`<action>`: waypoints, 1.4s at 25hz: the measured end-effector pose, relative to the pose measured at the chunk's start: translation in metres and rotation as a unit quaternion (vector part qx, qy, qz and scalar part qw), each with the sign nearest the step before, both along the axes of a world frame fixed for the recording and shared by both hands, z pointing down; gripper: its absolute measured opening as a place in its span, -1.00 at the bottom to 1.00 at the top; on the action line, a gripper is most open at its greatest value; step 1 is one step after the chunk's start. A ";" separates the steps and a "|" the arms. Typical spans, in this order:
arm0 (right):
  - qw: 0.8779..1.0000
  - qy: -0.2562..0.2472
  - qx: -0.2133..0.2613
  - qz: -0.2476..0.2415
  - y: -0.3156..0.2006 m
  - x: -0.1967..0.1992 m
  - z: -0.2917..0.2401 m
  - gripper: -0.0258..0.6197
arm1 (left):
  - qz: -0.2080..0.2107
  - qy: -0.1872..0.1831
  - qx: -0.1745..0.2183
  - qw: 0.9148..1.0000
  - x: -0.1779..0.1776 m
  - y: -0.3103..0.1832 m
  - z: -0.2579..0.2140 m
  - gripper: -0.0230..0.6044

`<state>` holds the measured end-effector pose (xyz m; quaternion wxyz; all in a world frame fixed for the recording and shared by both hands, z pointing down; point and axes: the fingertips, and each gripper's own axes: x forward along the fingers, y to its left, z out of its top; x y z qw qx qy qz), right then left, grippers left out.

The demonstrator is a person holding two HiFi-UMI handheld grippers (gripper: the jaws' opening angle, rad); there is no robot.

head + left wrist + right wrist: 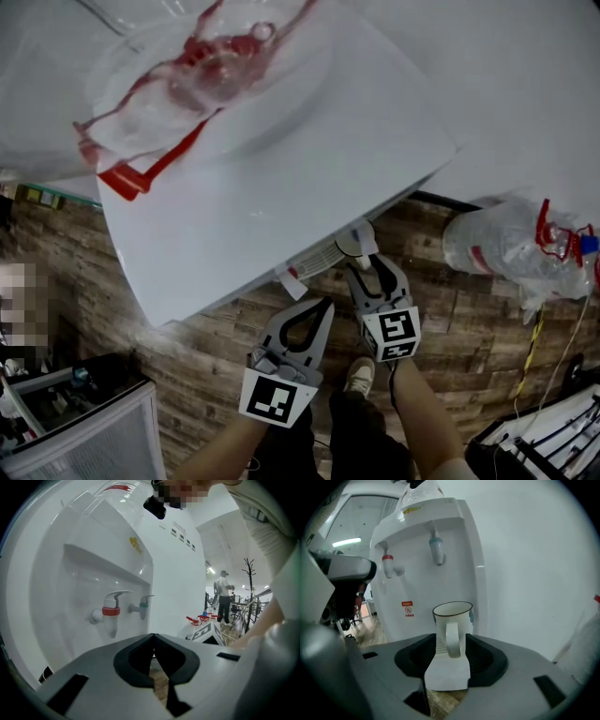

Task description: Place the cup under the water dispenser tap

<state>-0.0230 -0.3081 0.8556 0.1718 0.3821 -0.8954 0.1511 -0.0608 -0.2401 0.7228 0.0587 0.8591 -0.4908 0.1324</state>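
Note:
A white mug [452,616] with a dark rim stands upright on the water dispenser's white drip ledge [445,670], below the blue tap [436,549]; the red tap [388,564] is to its left. My right gripper [451,648] is open, its jaws on either side of the mug's handle with a gap on each side. From the head view the mug [352,243] shows just past the right gripper [370,269], under the dispenser's overhang [281,169]. My left gripper [323,307] is shut and holds nothing, to the left of the right one; it faces both taps [111,611].
A big water bottle [187,75] with red straps sits on top of the dispenser. An empty plastic bottle [511,244] lies on the wooden floor at the right, near cables. A bin [84,431] stands at the lower left. A person [224,597] stands far off.

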 end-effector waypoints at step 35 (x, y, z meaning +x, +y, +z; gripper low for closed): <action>0.999 -0.037 0.016 0.024 0.067 0.071 -0.336 -0.88 | -0.012 0.002 -0.024 1.000 -0.003 0.048 -0.216 -0.91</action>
